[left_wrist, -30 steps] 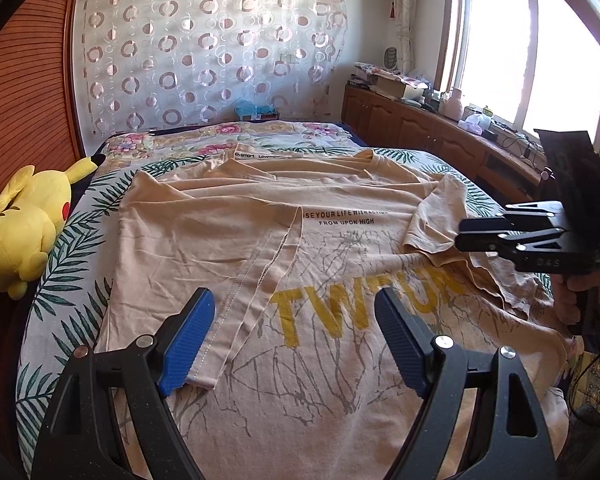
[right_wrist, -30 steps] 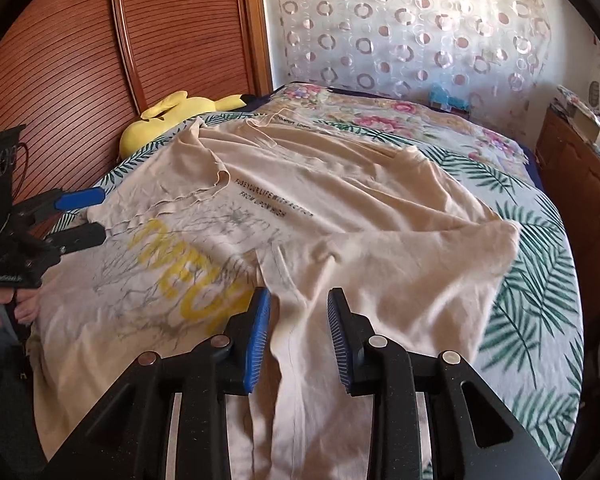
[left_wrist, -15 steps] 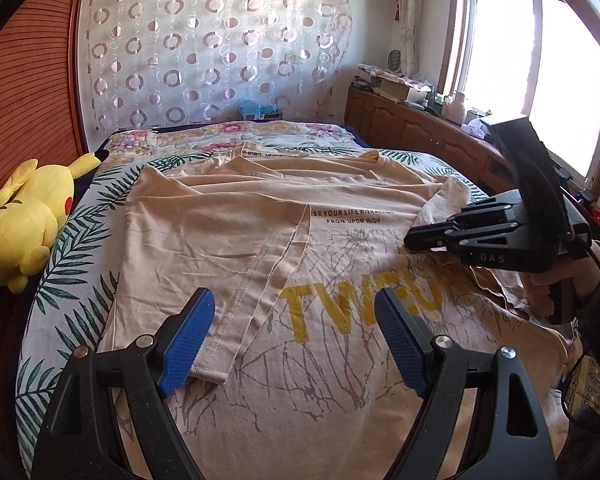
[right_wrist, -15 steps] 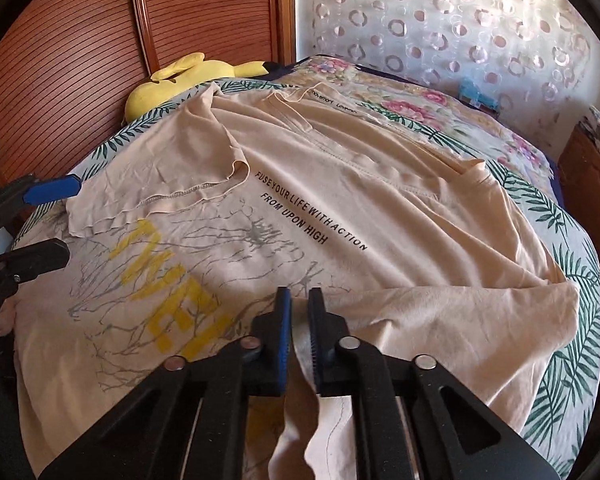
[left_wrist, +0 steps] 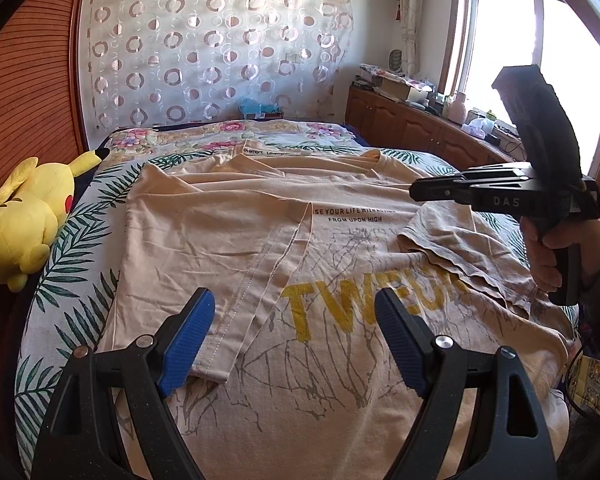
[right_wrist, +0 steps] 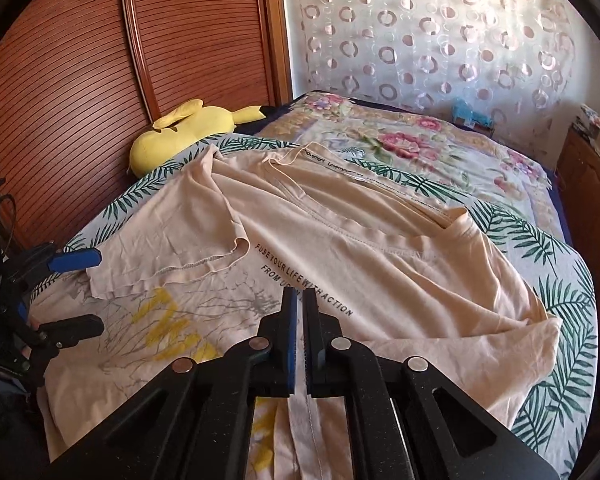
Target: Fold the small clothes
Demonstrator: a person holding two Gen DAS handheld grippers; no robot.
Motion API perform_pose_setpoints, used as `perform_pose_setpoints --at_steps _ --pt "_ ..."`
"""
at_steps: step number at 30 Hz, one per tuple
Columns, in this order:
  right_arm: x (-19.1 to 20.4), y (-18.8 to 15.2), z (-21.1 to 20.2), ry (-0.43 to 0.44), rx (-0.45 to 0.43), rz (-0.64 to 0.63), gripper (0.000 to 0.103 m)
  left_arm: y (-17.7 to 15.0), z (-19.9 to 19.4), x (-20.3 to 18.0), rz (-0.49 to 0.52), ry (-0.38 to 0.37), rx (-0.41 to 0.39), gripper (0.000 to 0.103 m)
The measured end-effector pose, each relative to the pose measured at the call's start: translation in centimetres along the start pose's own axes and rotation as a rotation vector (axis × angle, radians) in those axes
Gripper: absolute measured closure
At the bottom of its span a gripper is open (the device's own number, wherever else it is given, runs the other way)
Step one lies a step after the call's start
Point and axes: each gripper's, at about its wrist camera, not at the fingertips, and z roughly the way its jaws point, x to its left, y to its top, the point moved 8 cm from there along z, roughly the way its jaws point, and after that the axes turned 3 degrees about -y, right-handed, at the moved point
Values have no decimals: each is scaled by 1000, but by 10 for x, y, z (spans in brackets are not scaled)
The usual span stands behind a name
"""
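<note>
Shirt: beige tee, spread flat over the bed, collar toward the far end; yellow "TWE.." print and black lines of text across the chest.
Left flap: folded in over the chest, stitched hem running down toward the near edge, ending between the left jaws' pads.
Right sleeve: folded inward, wrinkled, lying on the print's right end.
Right side of shirt: lifted in a long fold that runs from the collar down to the right jaws.
Left gripper: jaws wide, blue pads well apart, nothing pressed; hovers over the near hem.
Right gripper: jaws narrow, only a slit left after closing, then easing apart a touch; a seamed strip of shirt hangs out below the pads, seemingly pinched, though contact at the pads cannot be told for sure.
Right hand: wrapped on the black handle, at the right edge of the left wrist view, above the shirt's right side.
Plush: yellow, lying at the bed's left edge against the wooden panel, apart from the shirt.
Curtain: sheer, ring pattern, behind the bed's far end.
Cabinet: wooden, under the window, cluttered top.
</note>
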Motion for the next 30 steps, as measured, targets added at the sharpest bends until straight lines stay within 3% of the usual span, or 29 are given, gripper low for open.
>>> perform_pose_setpoints --at_steps 4,6,19,30 --pt "-17 -11 -15 -18 -2 32 66 0 1 1 0 3 2 20" --pt "-30 -19 -20 -27 0 65 61 1 2 2 1 6 4 20" --pt "-117 -52 -35 -212 38 138 60 30 13 26 14 20 3 20" --pt "-162 -49 -17 -225 75 210 60 63 44 87 -16 106 45 20"
